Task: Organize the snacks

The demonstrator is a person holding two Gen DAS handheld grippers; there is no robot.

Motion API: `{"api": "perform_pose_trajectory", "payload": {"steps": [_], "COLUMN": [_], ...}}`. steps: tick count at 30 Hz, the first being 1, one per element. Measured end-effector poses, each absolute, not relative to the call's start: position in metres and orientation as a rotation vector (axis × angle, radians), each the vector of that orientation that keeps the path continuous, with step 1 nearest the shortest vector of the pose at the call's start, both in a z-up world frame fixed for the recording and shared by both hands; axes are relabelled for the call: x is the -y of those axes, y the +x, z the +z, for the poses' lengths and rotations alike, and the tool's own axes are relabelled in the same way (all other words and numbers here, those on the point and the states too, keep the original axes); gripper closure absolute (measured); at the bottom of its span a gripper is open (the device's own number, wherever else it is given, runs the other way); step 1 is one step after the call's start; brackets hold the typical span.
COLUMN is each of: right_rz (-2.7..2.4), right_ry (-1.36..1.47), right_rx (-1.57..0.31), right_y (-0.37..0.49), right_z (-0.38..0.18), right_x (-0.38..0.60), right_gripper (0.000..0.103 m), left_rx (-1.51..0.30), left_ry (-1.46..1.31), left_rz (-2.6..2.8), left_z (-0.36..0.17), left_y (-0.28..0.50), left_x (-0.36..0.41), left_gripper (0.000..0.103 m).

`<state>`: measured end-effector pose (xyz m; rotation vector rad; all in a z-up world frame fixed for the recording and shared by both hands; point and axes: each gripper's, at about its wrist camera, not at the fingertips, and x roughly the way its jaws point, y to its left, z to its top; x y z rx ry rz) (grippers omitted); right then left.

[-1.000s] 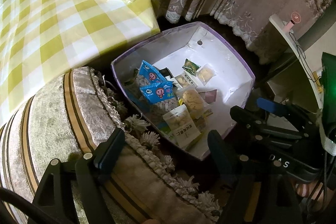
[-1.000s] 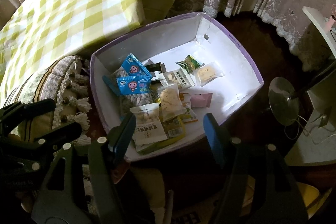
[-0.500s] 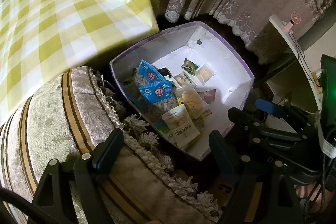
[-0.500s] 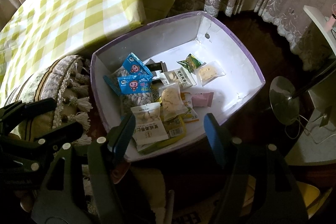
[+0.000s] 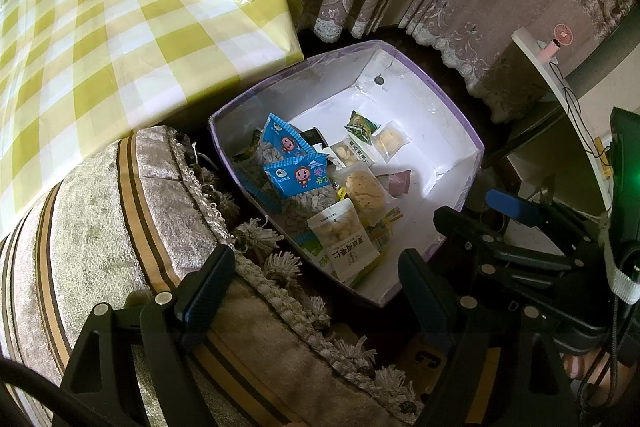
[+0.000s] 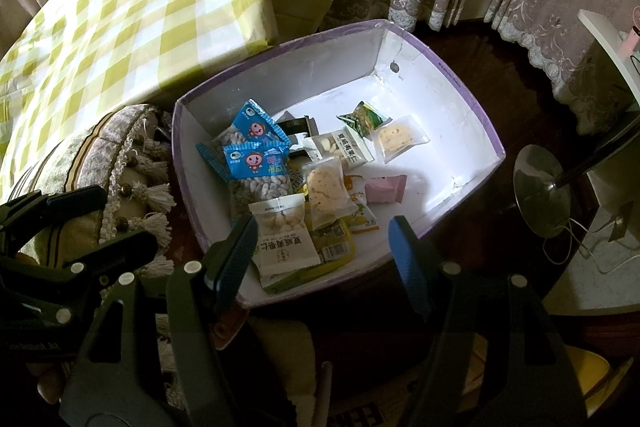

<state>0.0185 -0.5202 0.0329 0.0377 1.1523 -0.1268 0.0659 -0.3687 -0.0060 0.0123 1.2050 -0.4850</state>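
While both grippers hang above the near end of the box point(image 6: 460, 87), nothing is held: the left gripper point(image 5: 316, 291) is spread wide over the tasselled cushion point(image 5: 120, 211), and the right gripper point(image 6: 322, 247) is parted, empty, over the box's near rim. The snacks are heaped in the box's near-left corner and along its left wall: two blue packets point(image 6: 256, 163), a white nut pouch point(image 6: 282, 239) at the near edge, a clear cracker pack point(image 6: 326, 187) on top of yellow wrappers, and a pink packet point(image 6: 384, 189) nearer the middle. A green packet point(image 6: 362, 119) and a second clear pack point(image 6: 402, 139) lie apart toward the far right. The far-right part of the floor is left bare.

The step in hand is judged to be choosing a first pick. The white pouch is best taken first, since it lies uppermost and closest under the right gripper. It should be approached from above and pinched across its narrow width, near a sealed edge, so that the neighbouring wrappers beneath are not dragged along. The near wall should be cleared on the way down. The slick film may slip, so a firm closing is advised before lifting.
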Motion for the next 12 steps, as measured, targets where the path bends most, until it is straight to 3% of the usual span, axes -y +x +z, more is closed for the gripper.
{"api": "perform_pose_trajectory", "payload": {"steps": [8, 12], "right_rz": [-0.129, -0.129], "right_ry": [0.043, 0.045], "right_rx": [-1.155, -1.156], "right_y": [0.017, 0.017], "right_z": [0.030, 0.030], "right_x": [0.521, 0.521], "right_gripper": [0.032, 0.032], "left_rx": [-1.180, -1.144], "left_ry": [-0.016, -0.032], "left_rz": [-0.553, -0.563], "left_z": [-0.002, 0.007], "left_y": [0.063, 0.062], "left_x": [0.369, 0.367], "left_gripper": [0.006, 0.006]}}
